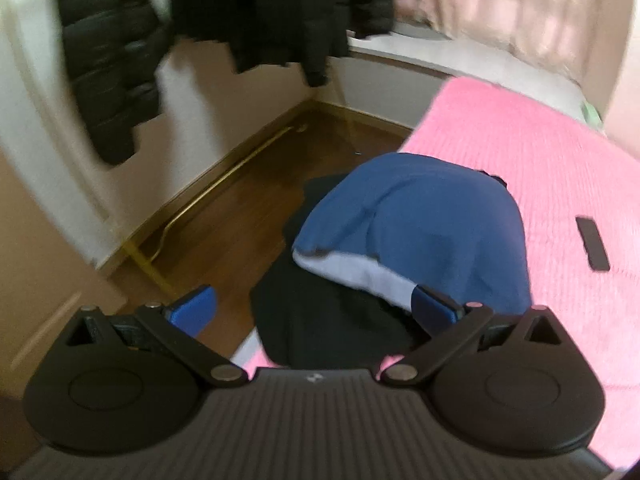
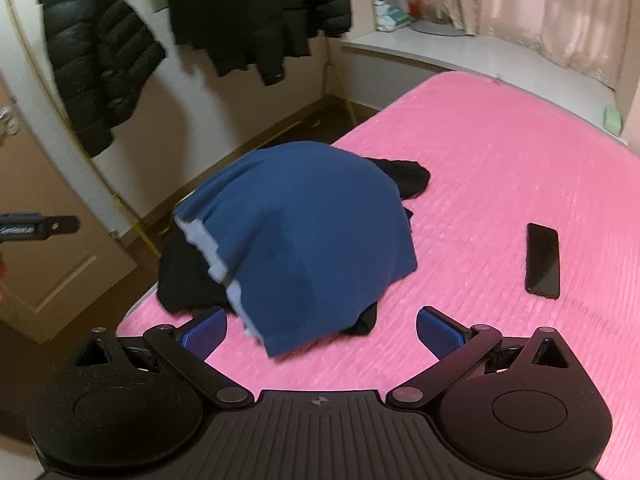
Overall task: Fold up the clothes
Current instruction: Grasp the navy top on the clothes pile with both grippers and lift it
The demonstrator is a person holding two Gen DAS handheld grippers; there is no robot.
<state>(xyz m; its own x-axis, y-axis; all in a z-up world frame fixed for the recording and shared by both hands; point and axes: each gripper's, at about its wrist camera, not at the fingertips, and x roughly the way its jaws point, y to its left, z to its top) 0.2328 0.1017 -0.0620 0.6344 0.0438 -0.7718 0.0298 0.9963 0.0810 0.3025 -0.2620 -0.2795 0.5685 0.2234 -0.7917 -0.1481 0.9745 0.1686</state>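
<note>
A blue garment with a pale inner band point(image 2: 304, 236) lies heaped over black clothes point(image 2: 188, 280) at the left edge of a pink bed point(image 2: 500, 160). The same pile shows in the left wrist view, blue garment point(image 1: 424, 220) above black cloth point(image 1: 320, 320). My right gripper point(image 2: 320, 332) is open and empty, just in front of the pile's near edge. My left gripper point(image 1: 314, 308) is open, its jaws wide, hovering over the black cloth at the bed's edge. The left gripper also shows at the far left of the right wrist view point(image 2: 40, 226).
A black phone point(image 2: 543, 260) lies on the bed right of the pile. Dark jackets point(image 2: 100, 64) hang on the wall beyond. Wooden floor point(image 1: 248, 200) lies left of the bed. A door point(image 2: 44, 248) stands at left. A white sill point(image 2: 440, 44) and curtains run behind.
</note>
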